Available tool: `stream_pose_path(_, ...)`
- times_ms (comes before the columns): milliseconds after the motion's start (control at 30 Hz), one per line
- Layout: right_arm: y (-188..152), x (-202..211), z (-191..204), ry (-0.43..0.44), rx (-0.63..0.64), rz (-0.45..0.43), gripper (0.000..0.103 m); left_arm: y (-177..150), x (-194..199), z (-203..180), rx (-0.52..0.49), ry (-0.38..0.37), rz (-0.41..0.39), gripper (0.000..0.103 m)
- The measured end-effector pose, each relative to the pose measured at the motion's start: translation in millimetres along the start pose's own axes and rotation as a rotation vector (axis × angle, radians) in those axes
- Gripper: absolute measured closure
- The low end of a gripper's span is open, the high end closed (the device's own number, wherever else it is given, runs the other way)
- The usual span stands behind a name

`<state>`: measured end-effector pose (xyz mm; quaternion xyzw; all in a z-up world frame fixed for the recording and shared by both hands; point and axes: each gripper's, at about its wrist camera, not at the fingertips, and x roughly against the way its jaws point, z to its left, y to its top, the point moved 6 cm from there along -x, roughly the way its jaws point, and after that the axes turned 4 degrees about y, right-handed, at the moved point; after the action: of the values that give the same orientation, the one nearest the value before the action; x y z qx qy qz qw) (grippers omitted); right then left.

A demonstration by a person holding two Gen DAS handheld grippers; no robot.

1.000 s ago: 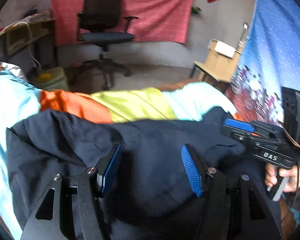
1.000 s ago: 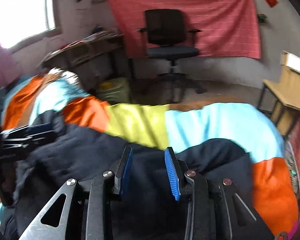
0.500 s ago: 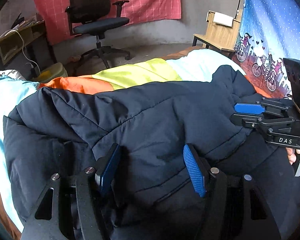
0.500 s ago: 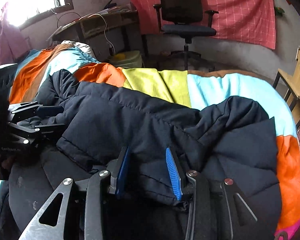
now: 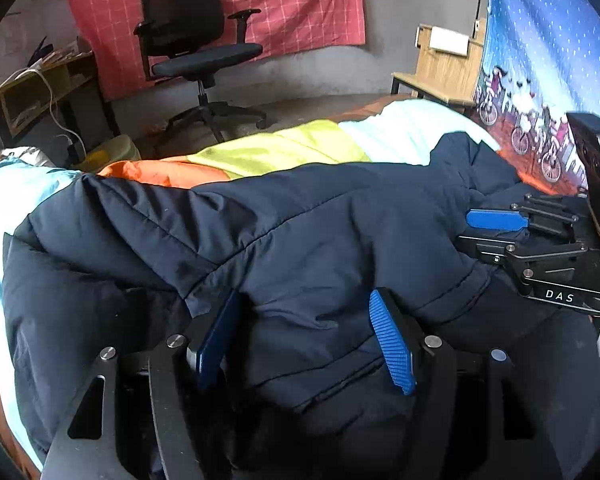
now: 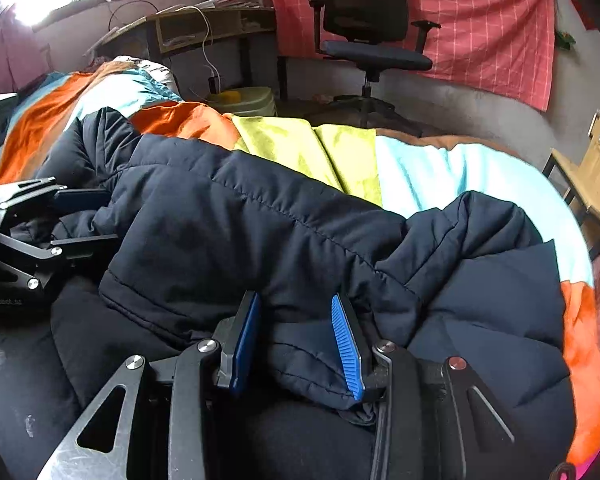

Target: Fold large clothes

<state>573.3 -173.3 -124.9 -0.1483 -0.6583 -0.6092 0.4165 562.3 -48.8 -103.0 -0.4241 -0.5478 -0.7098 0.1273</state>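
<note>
A dark navy puffer jacket [image 5: 300, 240] lies across the bed's colour-block cover [image 5: 280, 148], its upper layer doubled toward me. My left gripper [image 5: 300, 344] is shut on a thick fold at the jacket's near edge, padding bulging between the blue pads. In the right wrist view the jacket [image 6: 260, 220] spreads over the cover [image 6: 420, 168], and my right gripper [image 6: 296, 332] is shut on the hem, a narrower bunch of fabric between its pads. Each view shows the other gripper at its side: the right gripper [image 5: 472, 234] and the left gripper [image 6: 100, 218], both low on the jacket.
A black office chair [image 5: 196, 40] stands beyond the bed before a red wall cloth. A cluttered desk [image 6: 204, 24] and a yellow-green bin [image 6: 244, 100] sit at the left. A wooden stand [image 5: 440, 68] and a blue printed hanging [image 5: 540, 40] border the right side.
Both grippers have come down with the jacket still in them. The held layer now rests on the lower part of the jacket, and more of the jacket fills both views.
</note>
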Motion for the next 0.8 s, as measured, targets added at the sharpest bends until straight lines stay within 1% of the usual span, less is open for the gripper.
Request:
stream_pose_path(100, 1, 17, -3, 0.009, -0.018, -0.035, 0.065, 2, 15, 5, 0.063, 0.0, -0.01, 0.04)
stream_pose_path(167, 1, 31, -3, -0.007, -0.015, -0.053, 0.058, 3, 23, 6, 0.083, 0.011, -0.013, 0.04)
stream_pose_path(233, 1, 38, -3, -0.023, -0.013, -0.057, 0.054, 4, 29, 6, 0.098, 0.014, -0.008, 0.04)
stream_pose_path(333, -1, 49, -5, -0.024, -0.041, -0.063, 0.054, 5, 36, 5, 0.116, 0.017, 0.005, 0.039)
stream_pose_path(400, -2, 56, -6, -0.024, -0.054, -0.068, 0.05, 5, 41, 3, 0.121, 0.022, 0.005, 0.036)
stream_pose_path(467, -3, 62, -6, -0.026, -0.063, -0.076, 0.038, 5, 49, 0, 0.122, 0.025, 0.001, 0.027)
stream_pose_path(533, -2, 68, -7, -0.017, -0.078, -0.085, 0.031, 5, 56, -2, 0.127, 0.032, -0.01, 0.025)
stream_pose_path(600, 0, 75, -5, -0.021, -0.093, -0.096, 0.028, 5, 67, -4, 0.14, 0.025, -0.02, 0.023)
stream_pose_path(633, 1, 79, -5, -0.025, -0.095, -0.101, 0.026, 6, 70, -5, 0.146, 0.024, -0.027, 0.021)
stream_pose_path(667, 1, 84, -4, -0.032, -0.097, -0.109, 0.021, 6, 79, -5, 0.158, 0.023, -0.043, 0.016)
stream_pose_path(767, 1, 100, 1, -0.039, -0.103, -0.129, 0.014, 6, 97, -7, 0.187, 0.027, -0.075, 0.003)
stream_pose_path(800, 0, 105, 2, -0.039, -0.106, -0.134, 0.013, 6, 104, -7, 0.194, 0.032, -0.085, 0.002)
